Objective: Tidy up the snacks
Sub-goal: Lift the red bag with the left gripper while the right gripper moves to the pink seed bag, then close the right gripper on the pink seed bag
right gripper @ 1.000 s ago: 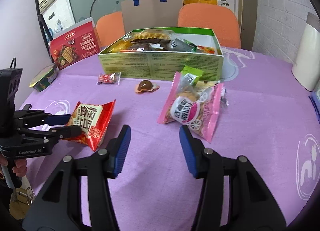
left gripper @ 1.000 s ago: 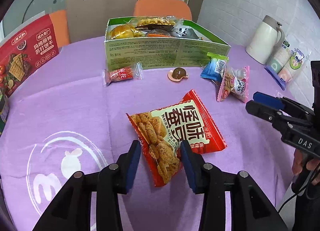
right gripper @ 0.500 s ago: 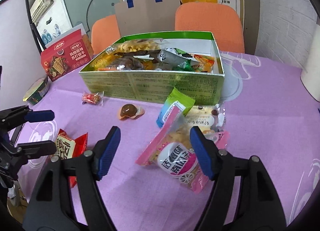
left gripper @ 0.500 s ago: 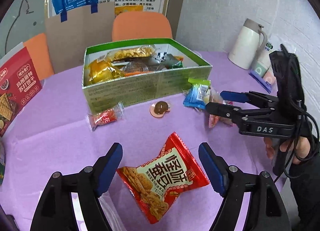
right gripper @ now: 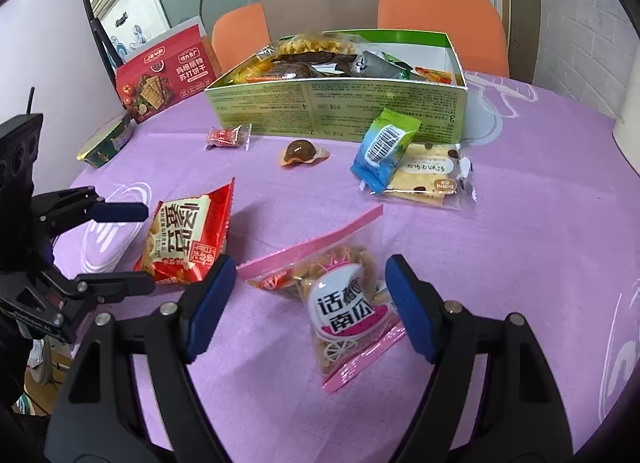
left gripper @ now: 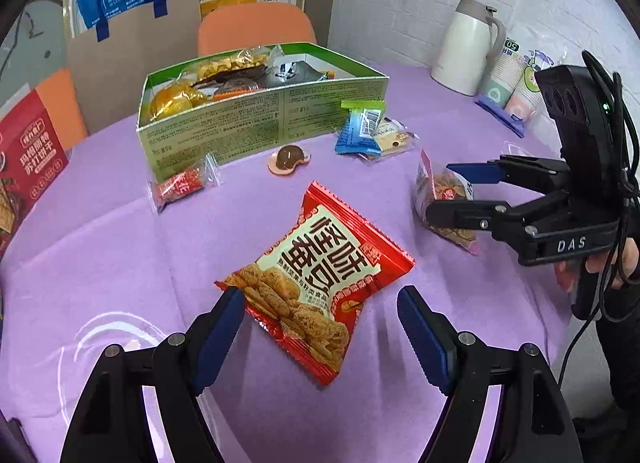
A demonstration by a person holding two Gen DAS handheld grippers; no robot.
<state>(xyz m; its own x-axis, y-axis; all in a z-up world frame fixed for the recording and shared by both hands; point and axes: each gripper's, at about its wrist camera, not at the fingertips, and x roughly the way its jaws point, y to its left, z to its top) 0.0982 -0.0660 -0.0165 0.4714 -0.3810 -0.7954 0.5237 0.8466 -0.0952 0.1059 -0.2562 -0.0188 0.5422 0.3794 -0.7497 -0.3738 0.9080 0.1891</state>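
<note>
A red snack bag (left gripper: 332,263) lies flat on the purple tablecloth (left gripper: 120,255). My left gripper (left gripper: 319,291) stands open around the bag's near end; its right pad is well clear of the bag. In the right wrist view, a pink-edged bag of biscuits (right gripper: 340,295) lies between the jaws of my right gripper (right gripper: 310,261). Those jaws are opening and the pads do not press on it. The green snack box (left gripper: 260,123), full of packets, stands at the back. The left wrist view shows the right gripper (left gripper: 440,191) around the pink bag (left gripper: 428,183).
Loose in front of the box lie a small red candy (left gripper: 180,187), a chocolate cup (left gripper: 288,159), a blue-green packet (left gripper: 360,127) and a cracker pack (right gripper: 428,175). A red cracker box (right gripper: 164,75) and a tin bowl (right gripper: 106,143) stand left; a white kettle (left gripper: 468,47) and paper cups (left gripper: 512,91) right.
Both grippers' jaws have spread wide. The left gripper's pads came off the red bag, which now lies loose between them. The right gripper moved forward over the pink bag, earlier ahead of it.
</note>
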